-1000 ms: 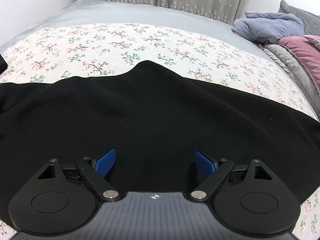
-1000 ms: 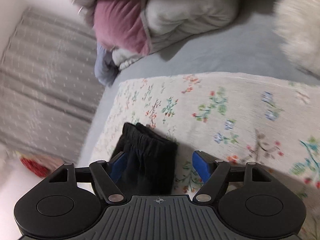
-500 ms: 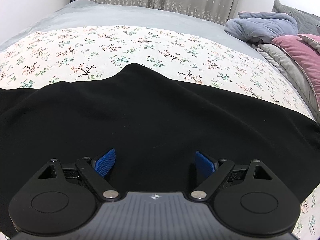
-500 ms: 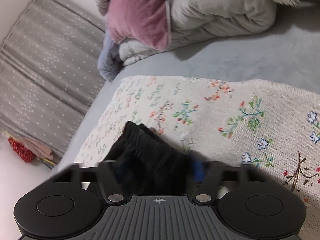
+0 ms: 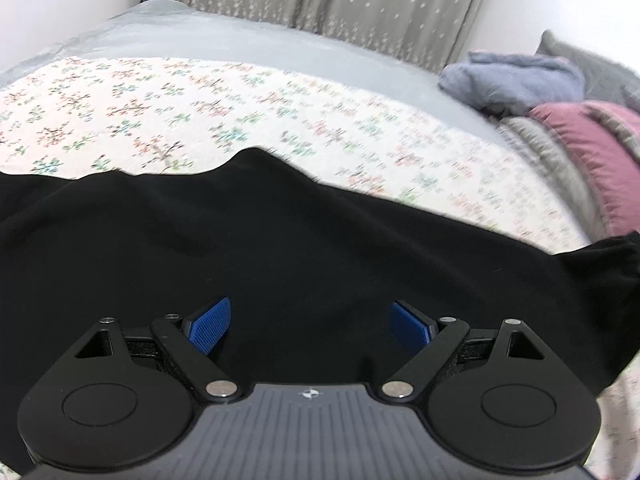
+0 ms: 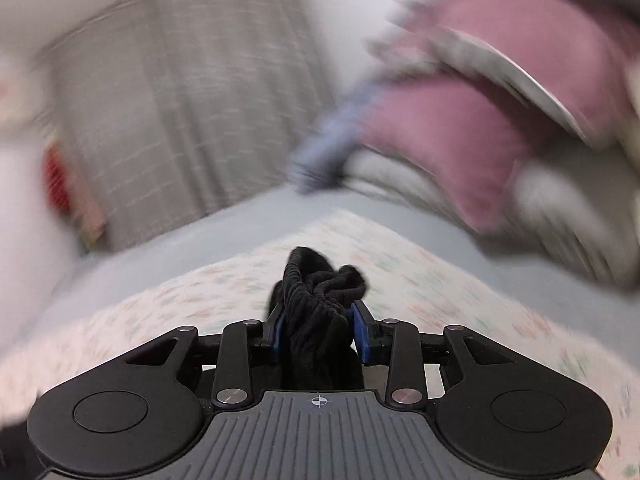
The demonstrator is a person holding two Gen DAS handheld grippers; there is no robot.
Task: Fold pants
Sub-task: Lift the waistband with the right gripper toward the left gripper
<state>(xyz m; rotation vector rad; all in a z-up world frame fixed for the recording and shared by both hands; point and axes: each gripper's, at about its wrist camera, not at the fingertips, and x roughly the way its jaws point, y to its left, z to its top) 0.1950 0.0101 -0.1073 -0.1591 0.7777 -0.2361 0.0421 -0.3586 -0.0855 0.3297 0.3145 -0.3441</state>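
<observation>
Two claws are working — the right claw [image 6: 319,334] is clenching the pants [image 5: 280,248] waistband, the left claw [image 5: 310,322] is hovering released over their left-right length.

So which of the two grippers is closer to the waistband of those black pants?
The right gripper: its fingers are shut on the bunched elastic waistband. The left gripper is open, poised over a flat stretch of the black pants, with no waistband between its fingers.
</observation>
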